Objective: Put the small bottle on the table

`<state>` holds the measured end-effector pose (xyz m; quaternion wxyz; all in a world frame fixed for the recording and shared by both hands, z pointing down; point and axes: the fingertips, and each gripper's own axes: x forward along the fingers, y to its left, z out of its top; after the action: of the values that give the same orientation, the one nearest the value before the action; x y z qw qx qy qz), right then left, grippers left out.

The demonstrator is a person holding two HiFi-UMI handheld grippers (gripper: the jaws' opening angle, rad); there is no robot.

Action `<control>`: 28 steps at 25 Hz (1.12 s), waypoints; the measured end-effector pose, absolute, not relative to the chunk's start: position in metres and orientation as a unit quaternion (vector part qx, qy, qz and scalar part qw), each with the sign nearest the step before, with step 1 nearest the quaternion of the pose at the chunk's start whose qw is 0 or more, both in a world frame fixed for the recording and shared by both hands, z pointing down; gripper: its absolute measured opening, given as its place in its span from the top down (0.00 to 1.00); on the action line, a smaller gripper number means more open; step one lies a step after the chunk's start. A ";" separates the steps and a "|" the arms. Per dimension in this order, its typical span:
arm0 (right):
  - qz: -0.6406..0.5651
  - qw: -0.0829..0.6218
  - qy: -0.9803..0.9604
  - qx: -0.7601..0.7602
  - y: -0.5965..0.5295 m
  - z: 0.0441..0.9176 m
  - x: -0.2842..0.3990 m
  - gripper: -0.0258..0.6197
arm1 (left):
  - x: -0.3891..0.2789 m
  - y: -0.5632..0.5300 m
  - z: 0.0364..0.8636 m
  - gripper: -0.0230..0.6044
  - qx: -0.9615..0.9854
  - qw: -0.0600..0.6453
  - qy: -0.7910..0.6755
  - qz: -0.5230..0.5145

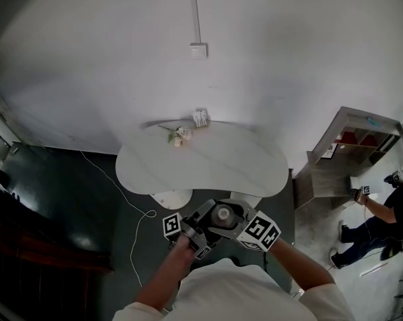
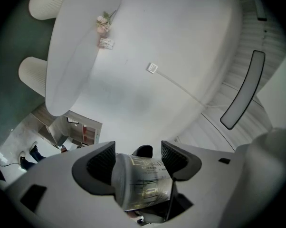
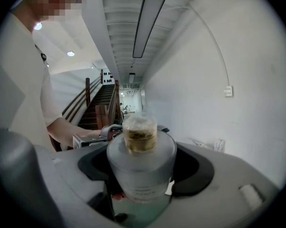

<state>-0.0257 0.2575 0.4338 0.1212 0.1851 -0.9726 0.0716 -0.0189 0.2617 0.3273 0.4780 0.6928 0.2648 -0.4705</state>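
Note:
A small clear bottle (image 1: 221,214) with a frosted body and yellowish contents sits between both grippers, close to my chest and short of the white oval table (image 1: 201,166). My left gripper (image 1: 205,221) has its jaws wide on the bottle (image 2: 143,182), and both pads touch its sides. My right gripper (image 1: 236,218) also holds the bottle (image 3: 142,175) with wide jaws, and the cap points away along them. The body fills the gap between the right gripper's dark pads.
A flower sprig (image 1: 180,136) and a small white item (image 1: 200,118) lie at the table's far edge by the wall. Two white stools (image 1: 171,198) stand under the near side. A cable (image 1: 131,206) runs over the dark floor. A shelf (image 1: 349,146) and a crouching person (image 1: 382,212) are at the right.

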 end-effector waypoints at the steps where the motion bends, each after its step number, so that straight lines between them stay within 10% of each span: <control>1: 0.071 0.122 -0.973 0.183 0.257 0.435 -0.022 0.41 | -0.015 0.261 0.328 0.51 0.693 0.477 0.263 -0.471; 13: 0.078 0.132 -0.977 0.148 0.260 0.455 0.018 0.41 | 0.026 0.261 0.349 0.51 0.694 0.472 0.239 -0.489; 21: 0.079 0.135 -0.979 0.132 0.253 0.463 0.032 0.41 | 0.056 0.212 0.476 0.51 0.598 0.699 -0.077 -0.384; 28: 0.086 0.140 -0.977 0.132 0.234 0.469 0.020 0.41 | 0.045 0.191 0.487 0.51 0.585 0.710 -0.091 -0.380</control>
<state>0.0198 0.2340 0.4693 0.1398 0.1324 -0.9775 0.0863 0.0447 0.1908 0.4873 0.7103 0.5852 -0.0910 -0.3804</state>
